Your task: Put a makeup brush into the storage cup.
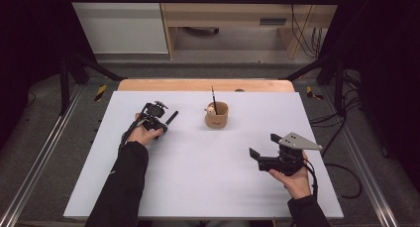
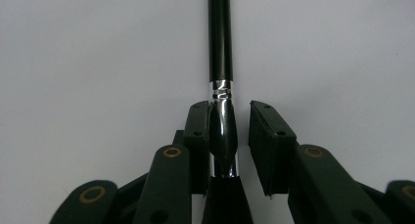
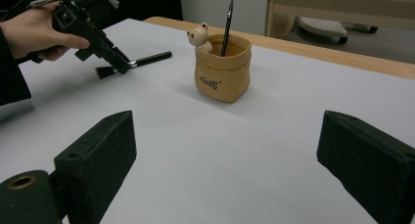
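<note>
High view. The left tool (image 1: 163, 124) sits over a black brush (image 1: 170, 120) that lies on the white desk (image 1: 198, 187), left of a tan fabric pot (image 1: 216, 115). The pot stands near the desk's far middle, with a thin dark brush (image 1: 213, 99) upright in it and a small bear figure (image 1: 211, 109) at its rim. The right tool (image 1: 261, 151), well apart at the near right, hangs over bare desk with jaws spread wide and nothing between them.

Left gripper view. The black brush's silver ferrule (image 2: 222, 131) lies between the two pads. One pad (image 2: 198, 131) touches it; the other pad (image 2: 266, 136) stands just clear, so the grip is not yet clenched. The handle runs away up the frame.

Right gripper view. Both pads frame the pot (image 3: 222, 70), which bears small dark lettering (image 3: 210, 80) too blurred to read. Beyond, the left tool (image 3: 122, 65) straddles the brush (image 3: 147, 60) at its ferrule, bristles (image 3: 103, 72) toward the near side.
</note>
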A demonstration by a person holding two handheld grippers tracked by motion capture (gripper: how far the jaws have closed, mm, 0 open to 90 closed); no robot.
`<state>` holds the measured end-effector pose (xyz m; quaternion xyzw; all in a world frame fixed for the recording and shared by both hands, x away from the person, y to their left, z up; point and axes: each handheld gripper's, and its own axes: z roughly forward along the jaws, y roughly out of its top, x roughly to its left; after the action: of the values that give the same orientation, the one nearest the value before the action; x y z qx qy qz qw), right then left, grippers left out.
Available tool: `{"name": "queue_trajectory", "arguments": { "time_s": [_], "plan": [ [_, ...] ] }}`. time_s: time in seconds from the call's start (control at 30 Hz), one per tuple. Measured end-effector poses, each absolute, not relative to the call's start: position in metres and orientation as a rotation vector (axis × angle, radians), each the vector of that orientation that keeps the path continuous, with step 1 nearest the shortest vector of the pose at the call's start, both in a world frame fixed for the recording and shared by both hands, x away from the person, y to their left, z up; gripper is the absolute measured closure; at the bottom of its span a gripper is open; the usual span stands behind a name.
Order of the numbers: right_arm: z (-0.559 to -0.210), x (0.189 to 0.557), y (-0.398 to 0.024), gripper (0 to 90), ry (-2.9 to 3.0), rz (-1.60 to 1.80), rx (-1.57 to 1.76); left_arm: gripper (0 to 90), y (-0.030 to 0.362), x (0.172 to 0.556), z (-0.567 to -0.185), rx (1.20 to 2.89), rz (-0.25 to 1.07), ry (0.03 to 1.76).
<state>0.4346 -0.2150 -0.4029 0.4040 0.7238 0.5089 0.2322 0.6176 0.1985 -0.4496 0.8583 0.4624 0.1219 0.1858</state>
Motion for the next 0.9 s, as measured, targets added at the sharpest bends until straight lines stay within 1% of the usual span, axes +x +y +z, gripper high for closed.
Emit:
{"name": "queue_trajectory", "arguments": {
  "time_s": [0.1,0.23,0.3,0.9],
  "plan": [
    [-0.4029,0.4346,-0.2150,7.9,1.989,1.399,1.110,69.9,0.1986,0.6180,-0.4497,2.413,0.333,1.310],
    [-0.4027,0.4345,-0.2150,7.9,1.989,1.402,1.111,74.7,0.1975,0.6176,-0.4494,2.422,0.327,1.306],
    [-0.4028,0.4345,-0.2150,7.9,1.988,1.402,1.111,75.6,0.1963,0.6178,-0.4491,2.422,0.323,1.316],
    [-0.4034,0.4351,-0.2150,7.9,1.995,1.398,1.108,77.2,0.1933,0.6170,-0.4486,2.435,0.342,1.318]
  ]
}}
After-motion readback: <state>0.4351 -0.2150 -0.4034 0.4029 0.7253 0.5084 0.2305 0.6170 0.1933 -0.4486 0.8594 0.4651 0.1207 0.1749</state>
